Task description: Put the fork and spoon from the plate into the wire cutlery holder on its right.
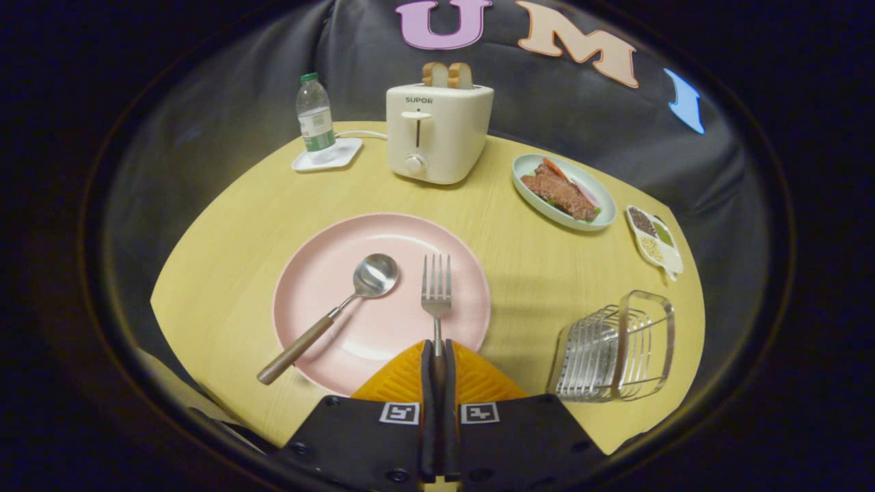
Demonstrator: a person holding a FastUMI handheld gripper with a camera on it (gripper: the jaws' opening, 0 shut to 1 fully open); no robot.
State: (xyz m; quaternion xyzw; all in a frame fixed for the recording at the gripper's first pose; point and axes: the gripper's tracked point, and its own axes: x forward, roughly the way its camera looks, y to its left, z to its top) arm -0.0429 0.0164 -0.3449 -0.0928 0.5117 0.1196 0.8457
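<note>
Jaws of the gripper [438,355] clamp the fork [436,290] by its handle over the plate [321,273]; a loose pinch could let it swivel before reaching the holder [615,355], spoon [342,307] waiting.

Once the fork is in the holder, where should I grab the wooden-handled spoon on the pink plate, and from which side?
Grip the brown wooden handle of the metal spoon near the part that sticks out past the round pink plate's rim, coming from above with the fingers across the shaft. The handle slants down-left, so there is likely room beneath it. The hand-held gripper is now shut on the silver fork.
</note>
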